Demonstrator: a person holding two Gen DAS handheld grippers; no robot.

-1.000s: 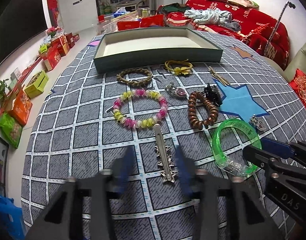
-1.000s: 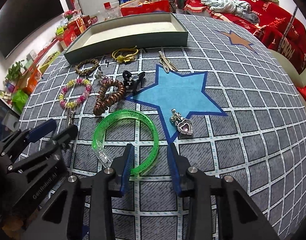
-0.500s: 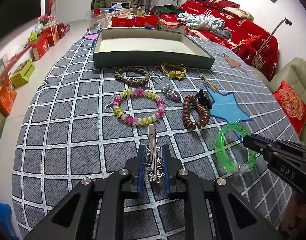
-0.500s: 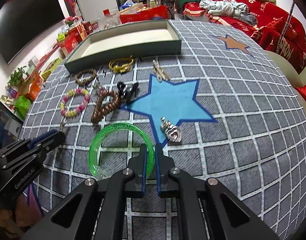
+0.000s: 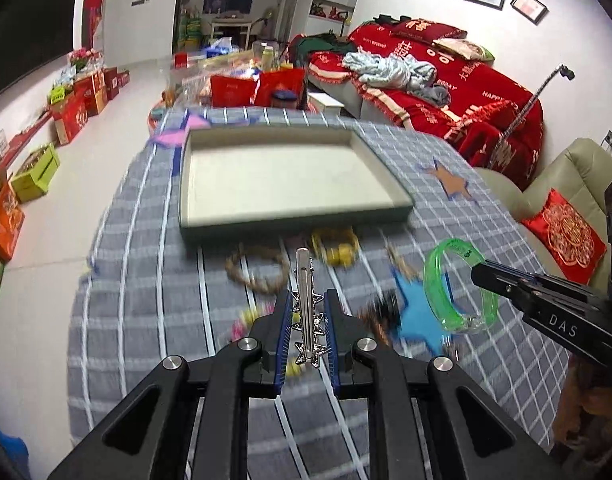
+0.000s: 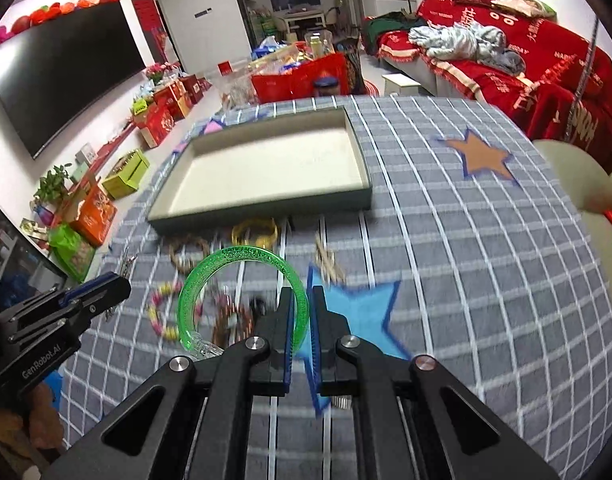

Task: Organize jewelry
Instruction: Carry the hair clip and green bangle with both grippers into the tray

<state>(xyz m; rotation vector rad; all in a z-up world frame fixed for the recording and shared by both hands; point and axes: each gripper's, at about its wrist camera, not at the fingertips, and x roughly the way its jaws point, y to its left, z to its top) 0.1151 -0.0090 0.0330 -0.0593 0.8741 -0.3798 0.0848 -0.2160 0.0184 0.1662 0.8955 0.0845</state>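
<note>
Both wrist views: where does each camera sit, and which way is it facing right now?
Left wrist: on the left tongs, looking along them toward the tray; they clamp the silver hair clip, and the right tongs show at right.
Right wrist: on the right tongs, facing the tray; they clamp the green bangle, and the left tongs show at left.
Shared: tray, bangle, checked cloth.

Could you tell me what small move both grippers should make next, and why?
Probably carry both forward over the tray and release. The left gripper has its jaws shut on the silver hair clip, the right gripper on the green bangle, both lifted off the table, short of the tray.
</note>
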